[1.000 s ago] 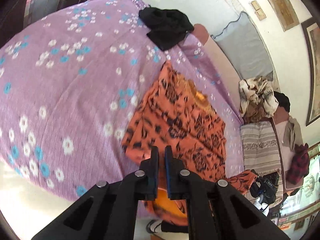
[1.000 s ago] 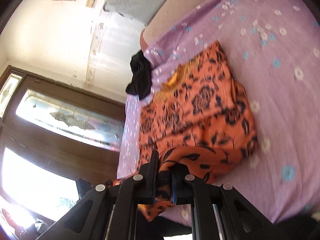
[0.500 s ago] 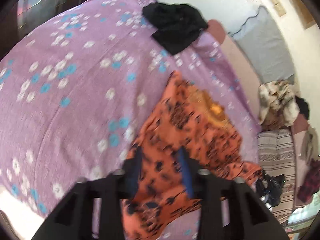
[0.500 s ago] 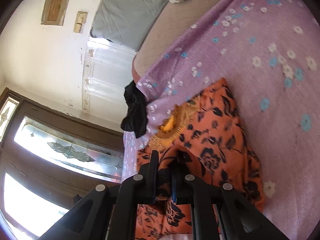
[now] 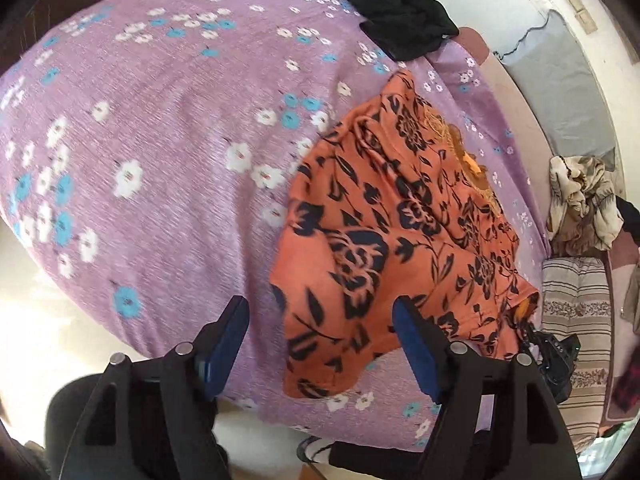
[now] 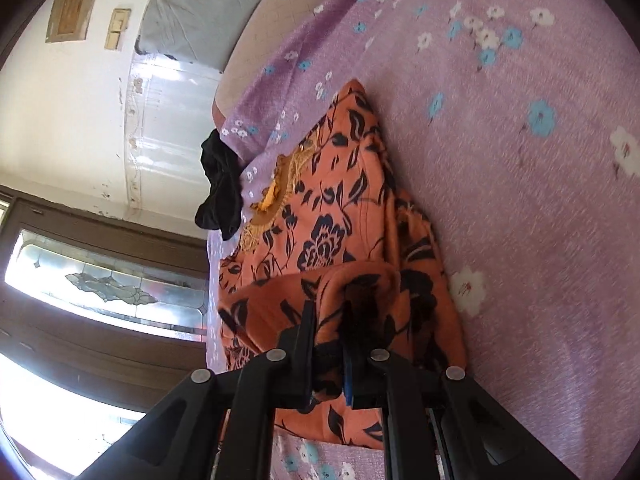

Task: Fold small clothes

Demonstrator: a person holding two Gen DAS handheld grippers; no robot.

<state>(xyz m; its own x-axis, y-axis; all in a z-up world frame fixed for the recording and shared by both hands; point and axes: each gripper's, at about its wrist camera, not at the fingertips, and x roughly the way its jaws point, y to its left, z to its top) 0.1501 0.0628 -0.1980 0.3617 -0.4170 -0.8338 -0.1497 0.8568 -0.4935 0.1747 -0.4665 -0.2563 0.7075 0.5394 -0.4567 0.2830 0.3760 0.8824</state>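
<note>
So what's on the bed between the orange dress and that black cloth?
Only bare purple flowered sheet separates the orange dress and the black cloth. The left wrist view shows it best.

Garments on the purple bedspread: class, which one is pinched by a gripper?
The orange floral garment, pinched in the right gripper. The black garment lies untouched at the bedspread's far edge.
</note>
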